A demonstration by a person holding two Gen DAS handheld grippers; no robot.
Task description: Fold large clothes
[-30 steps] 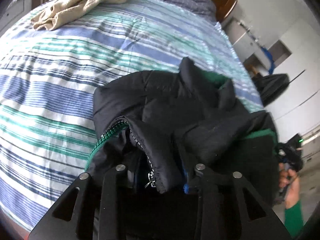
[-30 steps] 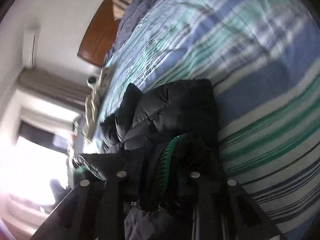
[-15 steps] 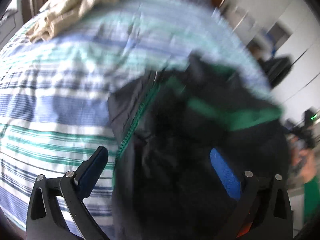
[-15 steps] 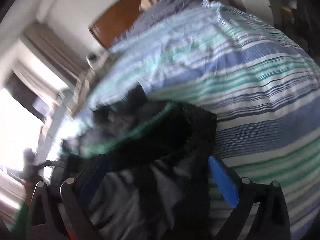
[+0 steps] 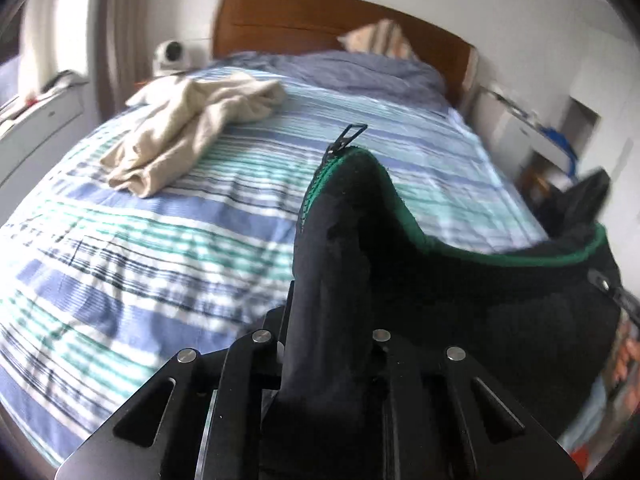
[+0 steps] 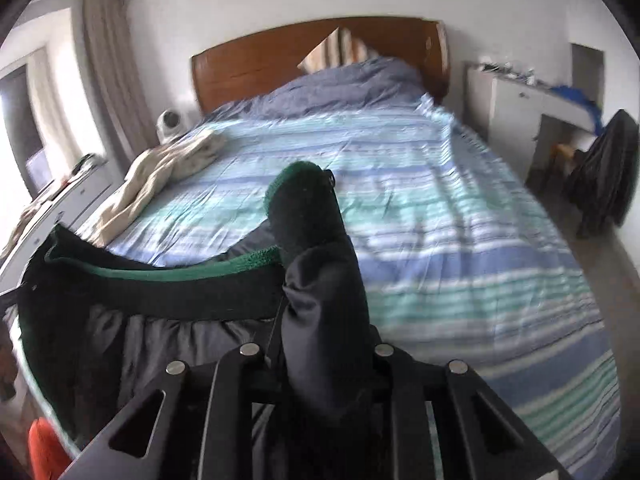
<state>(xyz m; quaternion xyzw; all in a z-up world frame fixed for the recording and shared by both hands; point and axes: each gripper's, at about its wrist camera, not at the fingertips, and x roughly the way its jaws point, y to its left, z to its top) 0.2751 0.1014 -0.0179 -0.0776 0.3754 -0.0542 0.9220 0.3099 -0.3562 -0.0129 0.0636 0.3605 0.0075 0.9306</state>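
Note:
A black jacket (image 5: 460,300) with green trim and a zipper hangs lifted above the striped bed (image 5: 160,240). My left gripper (image 5: 326,344) is shut on one end of its green-edged hem, which sticks up between the fingers. My right gripper (image 6: 320,344) is shut on the other end of the jacket (image 6: 160,296). The hem stretches between the two grippers, and the rest of the jacket hangs below, out of view. The fingertips are hidden by the fabric.
A crumpled beige garment (image 5: 192,124) lies on the far left of the bed, also in the right wrist view (image 6: 160,176). A wooden headboard (image 6: 280,52), a blue duvet (image 6: 344,84) and a striped pillow are at the far end. White cabinets (image 6: 516,108) stand right.
Both grippers opened half a second ago, then shut on the jacket's hem. The jacket has been lifted off the bed and stretched between them; both views now face the headboard.

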